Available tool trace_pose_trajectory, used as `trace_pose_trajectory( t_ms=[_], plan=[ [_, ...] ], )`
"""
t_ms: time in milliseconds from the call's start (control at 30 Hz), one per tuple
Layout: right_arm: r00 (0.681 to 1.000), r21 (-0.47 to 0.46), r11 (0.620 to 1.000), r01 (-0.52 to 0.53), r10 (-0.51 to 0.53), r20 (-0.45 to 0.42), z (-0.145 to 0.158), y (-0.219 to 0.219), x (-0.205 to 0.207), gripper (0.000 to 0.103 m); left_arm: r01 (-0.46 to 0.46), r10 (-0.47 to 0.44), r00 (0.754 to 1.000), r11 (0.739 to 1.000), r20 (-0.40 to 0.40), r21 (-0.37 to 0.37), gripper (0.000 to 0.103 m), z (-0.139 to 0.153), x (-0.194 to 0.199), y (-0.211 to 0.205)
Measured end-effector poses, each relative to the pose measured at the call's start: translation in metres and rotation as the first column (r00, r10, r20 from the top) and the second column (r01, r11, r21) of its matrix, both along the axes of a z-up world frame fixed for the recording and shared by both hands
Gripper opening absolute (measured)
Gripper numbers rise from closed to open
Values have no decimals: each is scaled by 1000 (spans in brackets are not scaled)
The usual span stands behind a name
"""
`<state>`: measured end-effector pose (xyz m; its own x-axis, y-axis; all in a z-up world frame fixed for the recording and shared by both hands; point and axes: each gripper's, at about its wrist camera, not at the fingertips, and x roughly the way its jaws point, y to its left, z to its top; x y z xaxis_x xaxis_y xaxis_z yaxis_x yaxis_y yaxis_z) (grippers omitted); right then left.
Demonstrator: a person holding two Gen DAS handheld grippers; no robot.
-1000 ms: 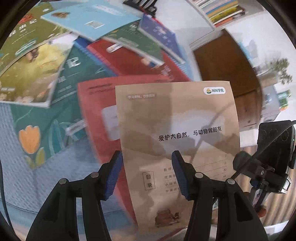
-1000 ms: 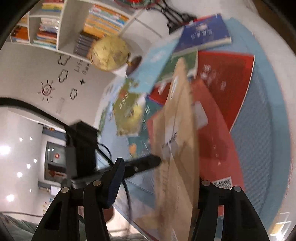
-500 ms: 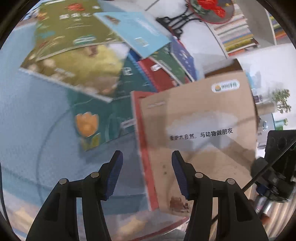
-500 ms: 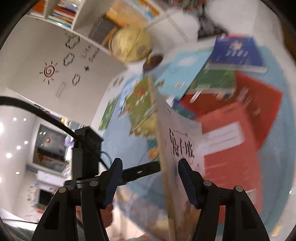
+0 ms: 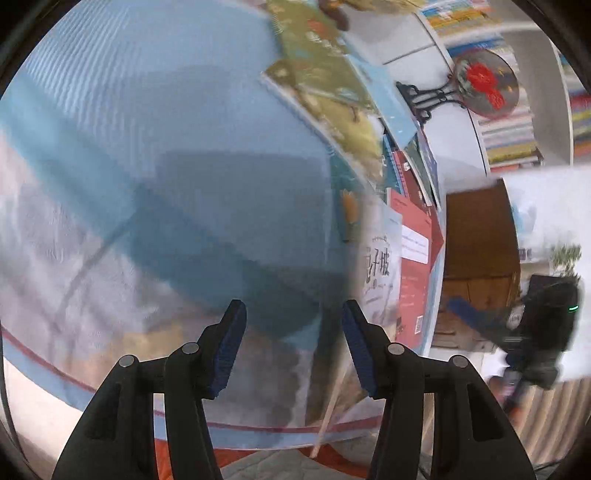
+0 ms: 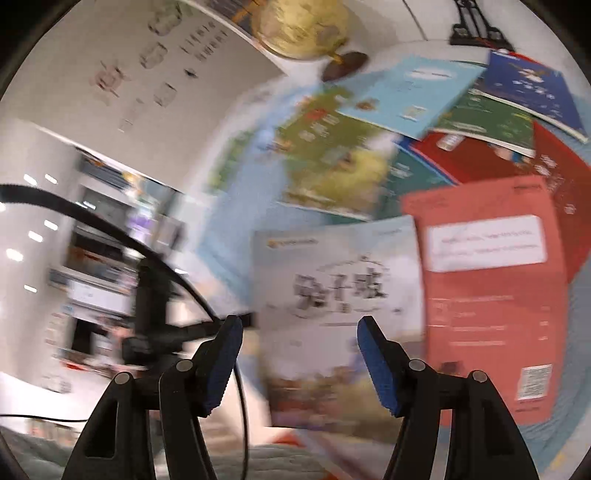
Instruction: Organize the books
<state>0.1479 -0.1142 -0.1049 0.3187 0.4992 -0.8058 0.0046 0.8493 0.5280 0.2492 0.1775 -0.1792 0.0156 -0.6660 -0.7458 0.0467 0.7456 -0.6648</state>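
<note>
My right claw (image 6: pixel 299 354) points down at the blue surface (image 6: pixel 236 221), jaws apart with nothing pressed between the pads. Beyond them lies a pale book (image 6: pixel 340 291) with dark characters on its cover, just beside a salmon-red book (image 6: pixel 491 295) with a white label. Farther off, green, light blue, dark blue and red books overlap in a loose heap. A golden globe (image 6: pixel 303 26) stands near the wall. The picture is blurred.

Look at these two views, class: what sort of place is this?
Probably a child's study room or reading corner: thin picture books scattered on a blue tablecloth, a golden desk globe and white shelves packed with books.
</note>
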Motion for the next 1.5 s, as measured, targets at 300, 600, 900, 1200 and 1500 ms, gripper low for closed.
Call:
trace_pose_trajectory(
  t_ms=[300,600,900,1200,1500],
  plan=[
    [999,-273,962,-19,6,-51,-44,4,-22,41,72,-80,995,989,58,128,50,2,-25,-42],
    [999,-214,977,2,-12,-46,-49,-2,-40,43,196,-212,968,973,133,125,48,18,-43,-75],
    [988,21,990,141,-140,-62,-58,-31,-44,44,184,-198,958,979,206,85,45,28,-30,-91],
    [980,87,979,183,-175,-98,-57,-42,-32,45,170,-167,984,984,61,-55,11,4,-28,-114],
    [948,378,874,306,-245,-201,-75,-86,-55,73,98,-122,990,956,-72,-276,10,5,-2,-106]
  ],
)
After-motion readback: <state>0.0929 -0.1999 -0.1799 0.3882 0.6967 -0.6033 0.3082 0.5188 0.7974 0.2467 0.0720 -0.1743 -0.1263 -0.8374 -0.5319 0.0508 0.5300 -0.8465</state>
